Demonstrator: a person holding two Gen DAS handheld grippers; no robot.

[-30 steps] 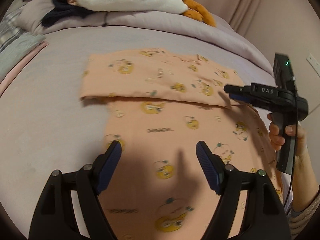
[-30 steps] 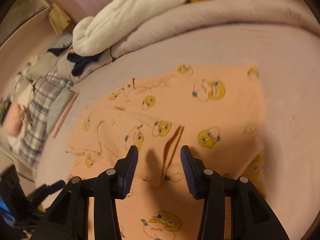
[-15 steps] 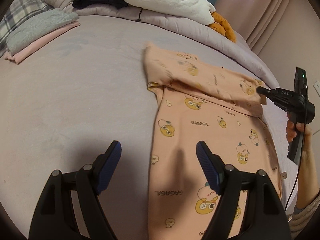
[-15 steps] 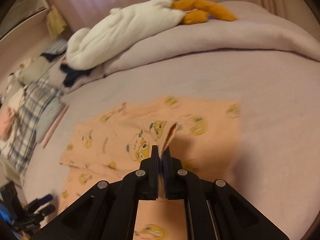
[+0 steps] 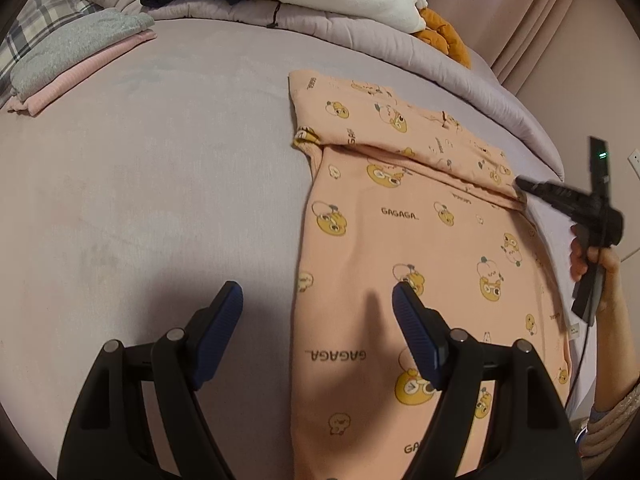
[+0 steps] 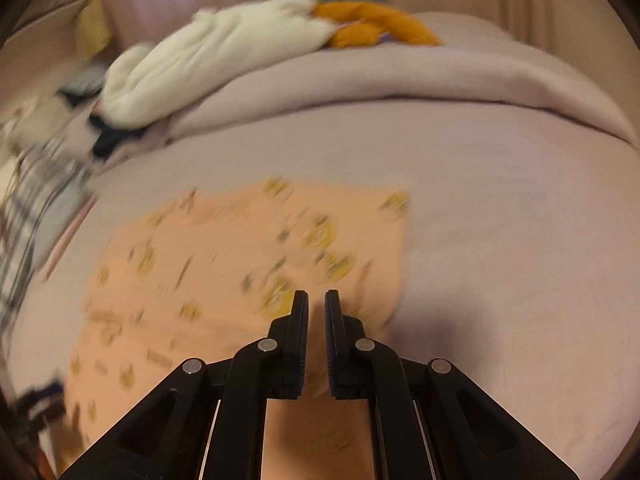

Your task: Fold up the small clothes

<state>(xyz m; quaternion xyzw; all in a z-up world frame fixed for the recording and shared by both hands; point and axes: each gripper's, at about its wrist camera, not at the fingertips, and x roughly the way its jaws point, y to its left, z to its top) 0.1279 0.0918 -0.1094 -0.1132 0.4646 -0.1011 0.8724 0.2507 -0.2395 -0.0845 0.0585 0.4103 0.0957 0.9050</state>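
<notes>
A peach cartoon-print garment (image 5: 416, 248) lies flat on the lilac bed (image 5: 160, 184), its far band already folded over, the remaining folds undone, as the right gripper (image 5: 522, 189) pinches the fold's edge and the left gripper (image 5: 318, 312) hovers spread wide.

The right gripper (image 6: 316, 304) hovers, fingers nearly together, over the blurred peach garment (image 6: 224, 264) on the bed (image 6: 500, 240).

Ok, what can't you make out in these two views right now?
- Peach shirt, near end: left wrist view, cut off by the bottom edge and left tongs.
- Its prints: right wrist view, motion blur.
- Whether right tongs pinch fabric: blurred in their own view, tiny in the left.
</notes>
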